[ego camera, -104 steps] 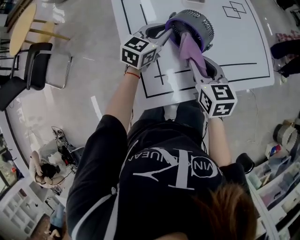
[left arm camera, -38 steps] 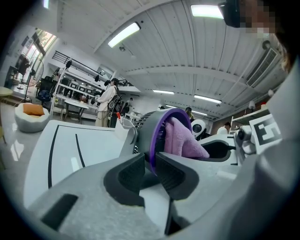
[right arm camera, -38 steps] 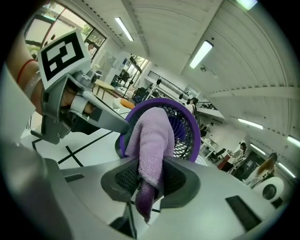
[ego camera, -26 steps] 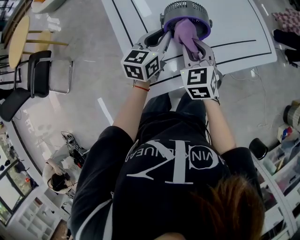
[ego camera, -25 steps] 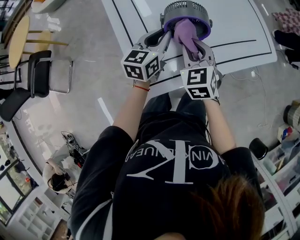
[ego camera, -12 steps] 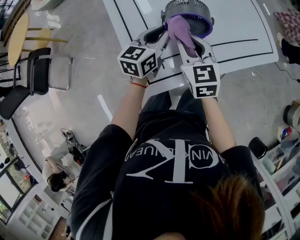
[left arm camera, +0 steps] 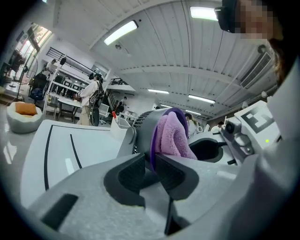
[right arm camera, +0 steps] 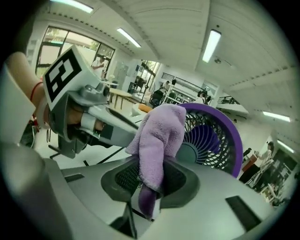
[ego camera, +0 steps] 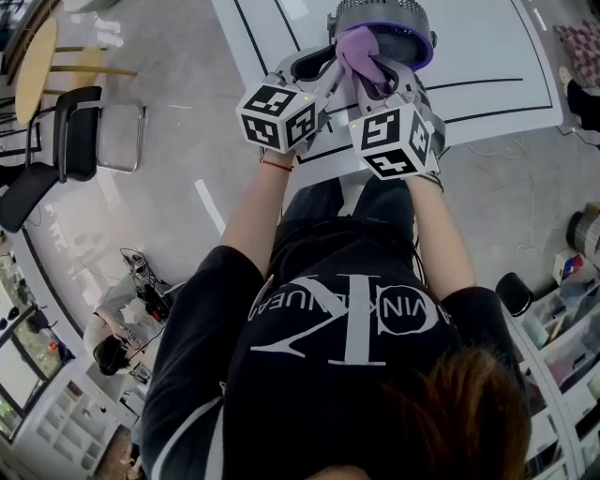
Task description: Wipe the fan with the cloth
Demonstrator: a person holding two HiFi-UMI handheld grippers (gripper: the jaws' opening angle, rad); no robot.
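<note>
White table (ego camera: 487, 56) is carrying the fan (ego camera: 380, 14) at twelve o'clock. Both forearms are reaching forward, the left gripper (left arm camera: 151, 161) pinching its purple rim and the right gripper (right arm camera: 151, 176) clamping the cloth (right arm camera: 157, 136) against its front.

The fan (ego camera: 384, 23) is standing near the near edge of the table (ego camera: 497, 56), blocking the path straight ahead. The left tool (ego camera: 323, 73) is clamping its purple rim. The right tool (ego camera: 382, 84), gripping the cloth (ego camera: 361, 52), is sitting just beside it, leaving almost no gap between the two tools. Bare table is lying open to the right and left of the fan. A chair (ego camera: 75, 131) is standing well clear on the floor (ego camera: 169, 187).
</note>
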